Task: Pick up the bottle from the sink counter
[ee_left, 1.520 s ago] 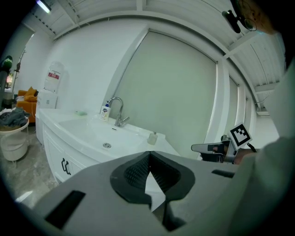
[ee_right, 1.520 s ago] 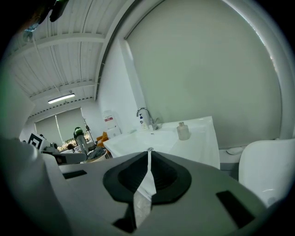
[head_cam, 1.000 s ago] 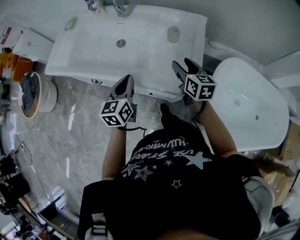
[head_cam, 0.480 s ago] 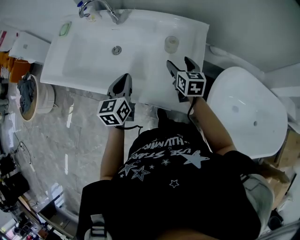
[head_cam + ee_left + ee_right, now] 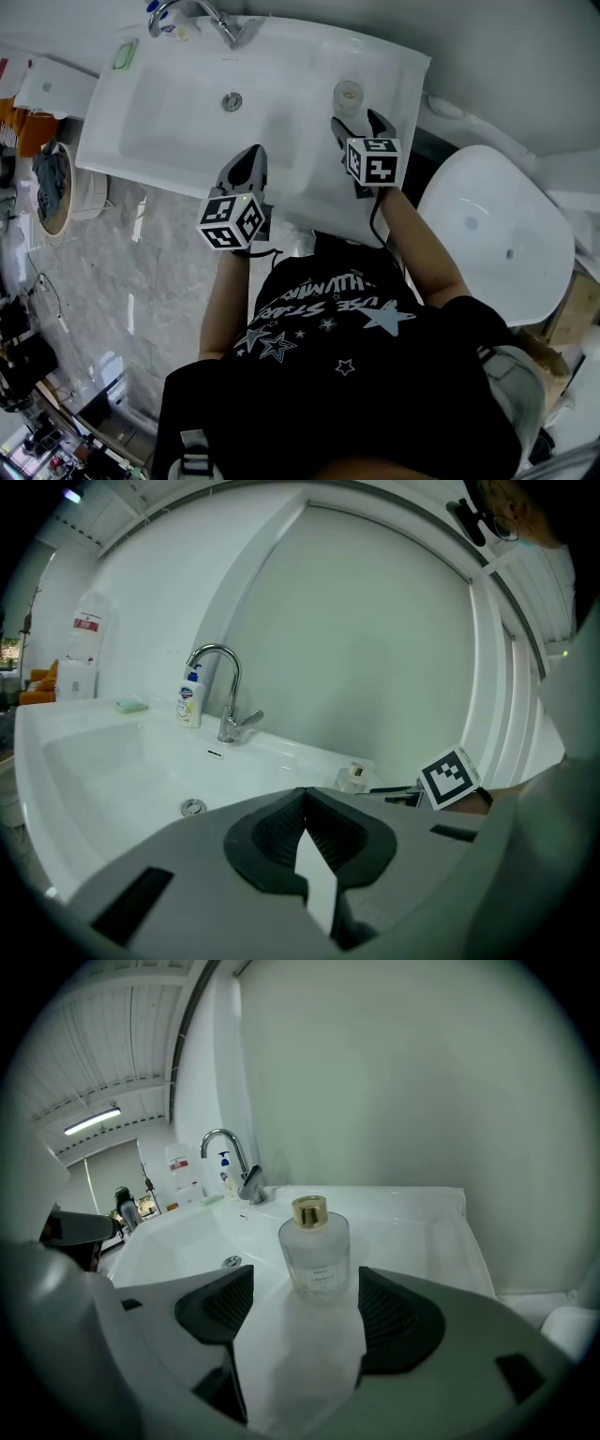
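Standing upright on the counter [image 5: 427, 1232], the frosted bottle [image 5: 315, 1246] with its gold cap sits at 12 o'clock from the right gripper [image 5: 302, 1312], just ahead of the tips and in line with the gap between the jaws. Those jaws are spread wide, one pad to either side. Neither touches the glass, and nothing is held. In the head view the bottle lies at 3 o'clock from the basin drain [image 5: 232, 101]. The left gripper [image 5: 305, 829], at 9 o'clock from the right one, has its jaws closed together on nothing.
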Motion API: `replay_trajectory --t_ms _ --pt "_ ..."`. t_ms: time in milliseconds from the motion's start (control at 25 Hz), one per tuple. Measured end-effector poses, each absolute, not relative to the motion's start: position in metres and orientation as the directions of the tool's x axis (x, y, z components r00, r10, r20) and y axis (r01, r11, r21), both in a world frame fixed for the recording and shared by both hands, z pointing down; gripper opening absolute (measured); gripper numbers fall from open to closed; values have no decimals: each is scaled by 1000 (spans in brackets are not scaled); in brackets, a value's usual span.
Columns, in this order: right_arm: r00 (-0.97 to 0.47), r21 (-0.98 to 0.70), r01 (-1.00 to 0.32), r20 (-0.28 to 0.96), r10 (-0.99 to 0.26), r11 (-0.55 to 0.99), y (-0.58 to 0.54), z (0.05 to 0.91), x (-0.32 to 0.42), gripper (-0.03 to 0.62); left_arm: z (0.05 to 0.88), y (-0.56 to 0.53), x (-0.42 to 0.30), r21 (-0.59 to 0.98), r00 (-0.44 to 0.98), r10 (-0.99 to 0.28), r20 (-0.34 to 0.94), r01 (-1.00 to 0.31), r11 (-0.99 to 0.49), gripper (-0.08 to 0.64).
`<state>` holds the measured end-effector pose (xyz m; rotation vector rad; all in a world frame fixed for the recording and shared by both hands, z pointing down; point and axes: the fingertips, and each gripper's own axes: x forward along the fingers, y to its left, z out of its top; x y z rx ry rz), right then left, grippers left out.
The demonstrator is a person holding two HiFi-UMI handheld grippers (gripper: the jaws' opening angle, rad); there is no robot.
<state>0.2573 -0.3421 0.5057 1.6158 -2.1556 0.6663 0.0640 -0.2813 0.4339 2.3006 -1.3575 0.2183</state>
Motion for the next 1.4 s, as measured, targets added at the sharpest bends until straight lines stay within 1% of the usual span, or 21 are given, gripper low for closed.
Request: replay_trajectory --t_ms 560,760,1040,1400 --pt "-264 -84 -960 588 -765 266 -383 530 256 319 449 -306 59 321 482 -788 384 -870 -375 8" --pt "-245 -60 -962 624 -741 267 -386 535 254 319 451 -307 56 327 473 -790 390 -873 -362 8" --pt "-229 -35 -965 602 -765 261 -392 533 255 319 456 -308 55 333 469 -792 390 -874 -353 8" --pt "-249 -28 -958 573 -781 285 -402 530 250 318 457 -305 51 339 462 -793 397 -877 -342 8"
